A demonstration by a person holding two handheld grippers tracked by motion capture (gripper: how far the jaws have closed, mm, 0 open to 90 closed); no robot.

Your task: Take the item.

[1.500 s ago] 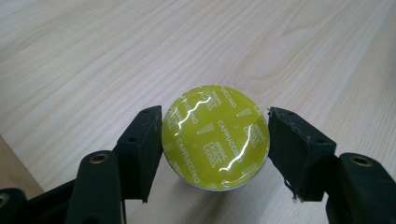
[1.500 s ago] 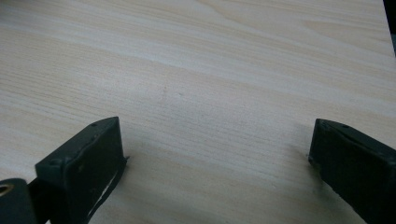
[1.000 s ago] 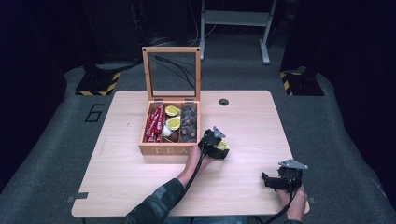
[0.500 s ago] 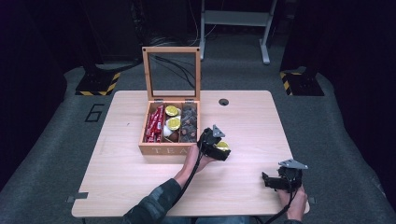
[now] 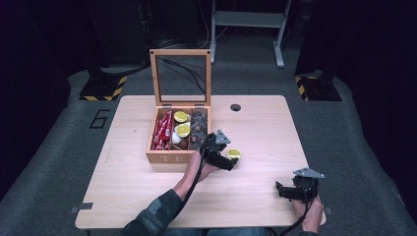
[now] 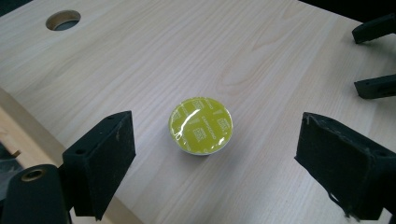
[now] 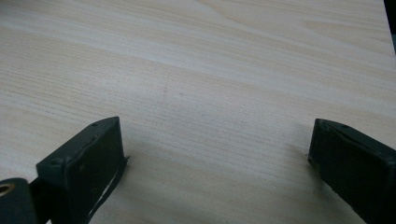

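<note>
A capsule with a yellow-green foil lid [image 6: 201, 125] sits upright on the wooden table [image 5: 255, 128], just right of the tea box [image 5: 167, 158]. My left gripper [image 6: 215, 140] is open, its jaws wide apart on either side of the capsule and not touching it. From above, the left gripper [image 5: 223, 156] lies beside the capsule [image 5: 233, 154]. My right gripper [image 5: 290, 191] rests near the table's front right corner. It is open [image 7: 215, 140], with bare wood between its jaws.
The wooden tea box stands with its glass lid [image 5: 181, 76] raised. It holds red sticks [image 5: 162, 130], yellow capsules [image 5: 182, 130] and dark capsules [image 5: 199, 129]. A cable hole [image 5: 235, 107] is at the back of the table. The right gripper's jaws [image 6: 373, 86] appear far off.
My left gripper has drawn back slightly toward the box, and the yellow capsule stays on the table. The right gripper has not moved.
</note>
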